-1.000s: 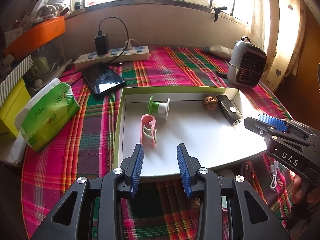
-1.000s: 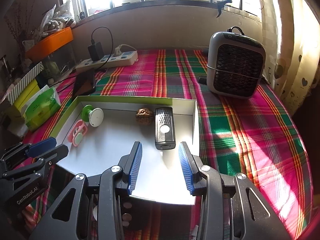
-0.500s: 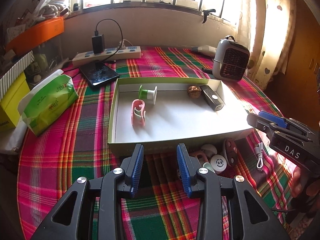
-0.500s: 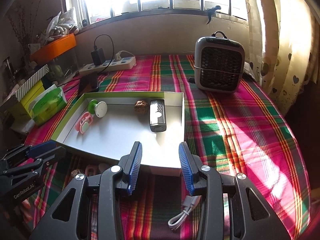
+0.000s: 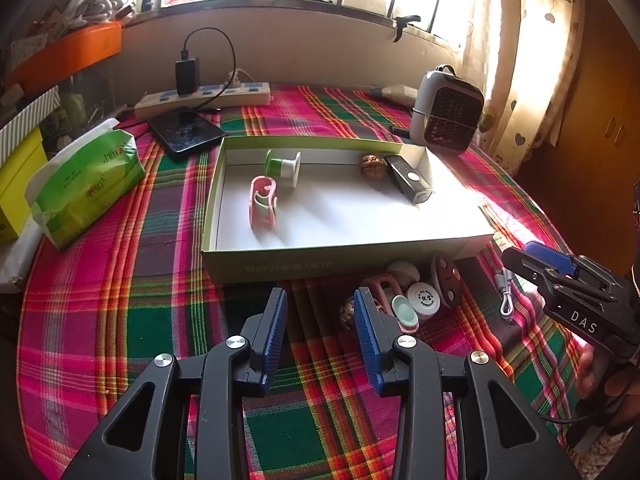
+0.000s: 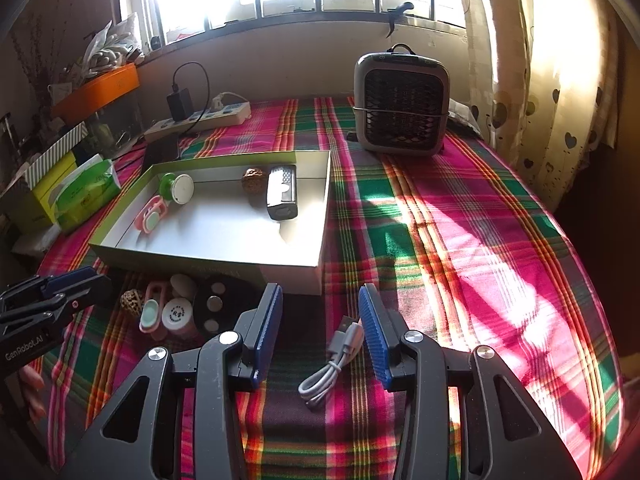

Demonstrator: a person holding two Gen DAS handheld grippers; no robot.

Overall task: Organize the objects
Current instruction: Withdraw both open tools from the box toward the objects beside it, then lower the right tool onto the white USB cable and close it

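Your left gripper [image 5: 320, 312] hangs with its fingers released and nothing between them; the walnut [image 5: 347, 309] and pink clip [image 5: 400, 312] lie just beside its right finger, on the plaid tabletop [image 5: 120, 320]; the tray [image 5: 320, 268] stands just ahead with 4 items inside. Your right gripper [image 6: 318, 314] is spreading its fingers, bare of any load; the grey cable [image 6: 334, 364] lies on the cloth between them, touching neither.

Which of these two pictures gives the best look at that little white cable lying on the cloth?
The right wrist view: the coiled white cable lies whole and close between the right gripper's opening jaws. The left wrist view shows it small, near the edge.
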